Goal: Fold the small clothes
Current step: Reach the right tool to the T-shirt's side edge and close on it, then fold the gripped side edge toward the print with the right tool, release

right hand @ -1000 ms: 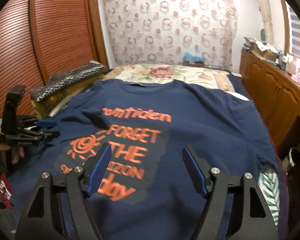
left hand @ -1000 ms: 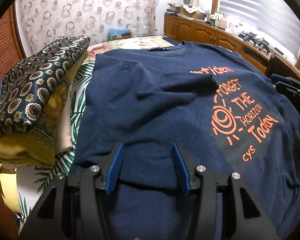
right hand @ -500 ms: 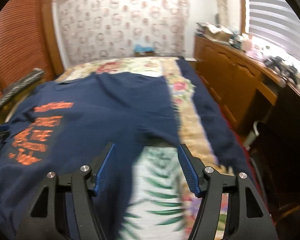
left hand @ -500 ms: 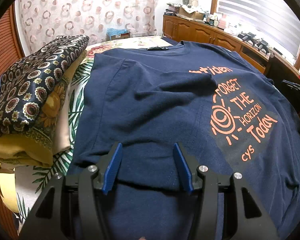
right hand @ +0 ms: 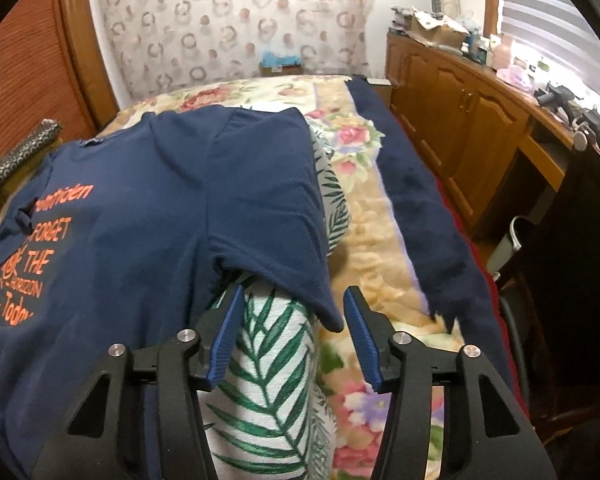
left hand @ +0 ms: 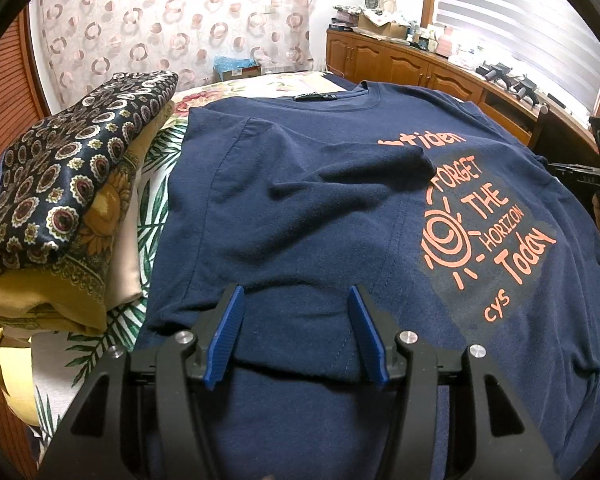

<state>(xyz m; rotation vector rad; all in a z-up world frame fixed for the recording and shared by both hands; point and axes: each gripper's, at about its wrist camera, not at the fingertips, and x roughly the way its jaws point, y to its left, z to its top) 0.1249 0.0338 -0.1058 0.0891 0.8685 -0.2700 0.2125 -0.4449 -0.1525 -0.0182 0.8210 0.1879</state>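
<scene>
- Lying spread across the bed (right hand: 380,216), the navy T-shirt (left hand: 300,208) fills mid-frame, one sleeve folded over its chest.
- Left gripper (left hand: 294,330), bottom centre, hovers with blue fingers spread over the shirt's lower part, pinching nothing.
- Right gripper (right hand: 292,330), fingers spread, sits at the other sleeve (right hand: 276,216).
- Folded patterned clothes (left hand: 72,184) are stacked at left.

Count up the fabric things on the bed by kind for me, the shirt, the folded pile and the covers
Navy T-shirt: 1
Folded fabric stack: 1
Leaf-print cloth: 1
Floral blanket: 1
Total: 4
</scene>
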